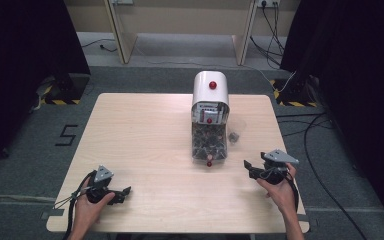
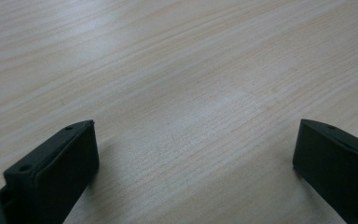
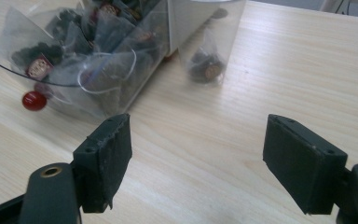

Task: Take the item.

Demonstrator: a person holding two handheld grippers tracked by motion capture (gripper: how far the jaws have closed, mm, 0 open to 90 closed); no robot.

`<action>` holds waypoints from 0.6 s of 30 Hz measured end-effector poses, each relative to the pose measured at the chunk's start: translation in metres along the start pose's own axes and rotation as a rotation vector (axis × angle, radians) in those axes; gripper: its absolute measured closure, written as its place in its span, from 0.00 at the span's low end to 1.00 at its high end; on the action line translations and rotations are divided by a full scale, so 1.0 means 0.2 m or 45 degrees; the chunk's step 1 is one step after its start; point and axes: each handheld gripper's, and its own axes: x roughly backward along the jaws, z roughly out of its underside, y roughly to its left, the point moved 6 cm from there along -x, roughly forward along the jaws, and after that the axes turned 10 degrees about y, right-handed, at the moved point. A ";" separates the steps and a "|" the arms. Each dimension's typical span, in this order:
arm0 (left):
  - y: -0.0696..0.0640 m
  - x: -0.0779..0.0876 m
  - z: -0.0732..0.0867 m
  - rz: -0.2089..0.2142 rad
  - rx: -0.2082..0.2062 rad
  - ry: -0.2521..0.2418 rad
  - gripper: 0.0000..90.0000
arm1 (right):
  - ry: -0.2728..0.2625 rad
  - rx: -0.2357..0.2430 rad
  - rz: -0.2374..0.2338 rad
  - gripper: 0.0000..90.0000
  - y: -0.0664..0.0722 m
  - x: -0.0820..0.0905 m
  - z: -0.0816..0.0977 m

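At table centre, toward the far edge: dispenser (image 1: 210, 117), white domed top with red knob, clear lower bin packed with mesh tea sachets (image 3: 98, 65). Just beside it, a clear plastic cup (image 3: 209, 42) holding one sachet. Sachets judged light, soft and crushable; best pinched at a corner. Cup thin, slippery, likely to tip. Wood-grain table (image 2: 191, 84). Left gripper (image 1: 122, 191) and right gripper (image 3: 198, 158): jaws apart, holding nothing.

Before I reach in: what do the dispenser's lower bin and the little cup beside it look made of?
The clear lower bin looks like glossy transparent plastic: the sachets show through and its rim glints. The small clear cup looks like thin transparent plastic too, with one sachet visible inside. Glass cannot be ruled out.
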 end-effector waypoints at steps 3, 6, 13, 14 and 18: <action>0.00 0.00 0.00 0.000 0.000 0.000 0.00 | 0.017 -0.005 0.011 0.27 -0.01 -0.01 0.03; 0.00 0.00 0.00 0.000 0.000 0.000 0.00 | 0.031 -0.011 0.011 0.26 -0.02 0.00 0.06; 0.00 0.00 0.00 0.000 0.000 0.000 0.00 | 0.066 0.000 0.004 0.26 0.01 -0.01 0.14; 0.00 0.00 0.00 0.000 0.000 0.000 0.00 | 0.068 0.001 0.002 0.26 0.01 0.00 0.15; 0.00 0.00 0.00 0.000 0.000 0.000 0.00 | 0.066 0.004 0.013 0.26 0.03 0.01 0.18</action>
